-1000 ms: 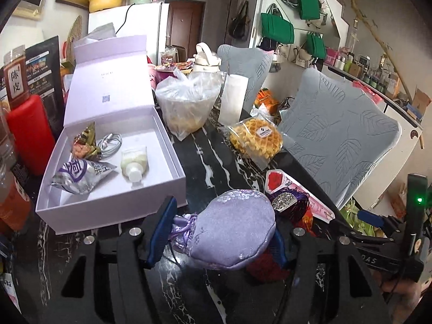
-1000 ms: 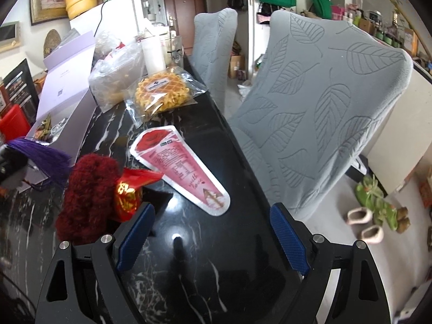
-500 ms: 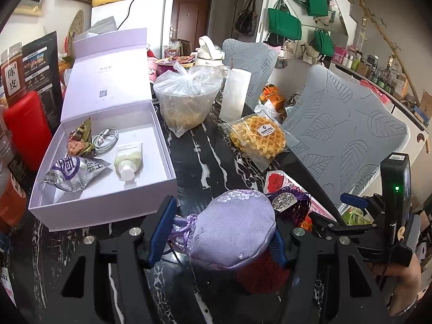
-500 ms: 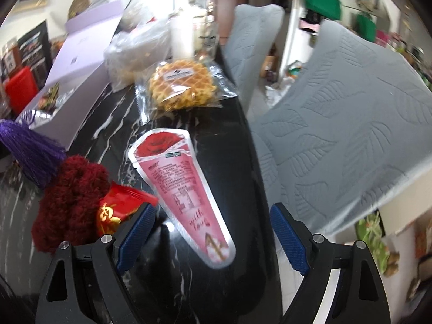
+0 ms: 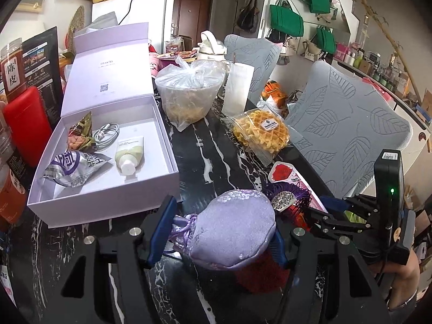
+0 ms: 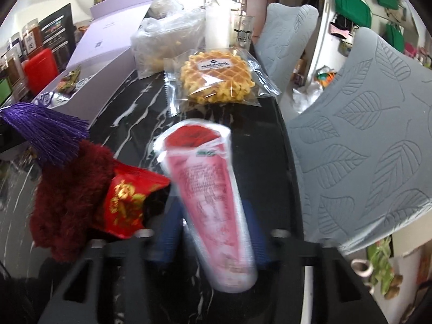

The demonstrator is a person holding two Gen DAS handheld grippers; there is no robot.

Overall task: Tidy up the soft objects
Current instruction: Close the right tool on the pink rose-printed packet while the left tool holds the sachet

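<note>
Two claws over black marble table (image 5: 205,145): left (image 5: 221,232) grips lilac pouch (image 5: 235,232); right (image 6: 213,224) closing, seemingly pinching pink packet (image 6: 208,189).

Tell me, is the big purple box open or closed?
Open. The purple box has its lid standing up at the back, and you can see a tube, a cable and snack packets inside.

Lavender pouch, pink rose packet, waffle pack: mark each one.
lavender pouch (image 5: 235,229), left wrist view, middle of its satin face.
pink rose packet (image 6: 210,205), right wrist view, printed middle.
waffle pack (image 6: 217,77), right wrist view, on the waffle.
</note>
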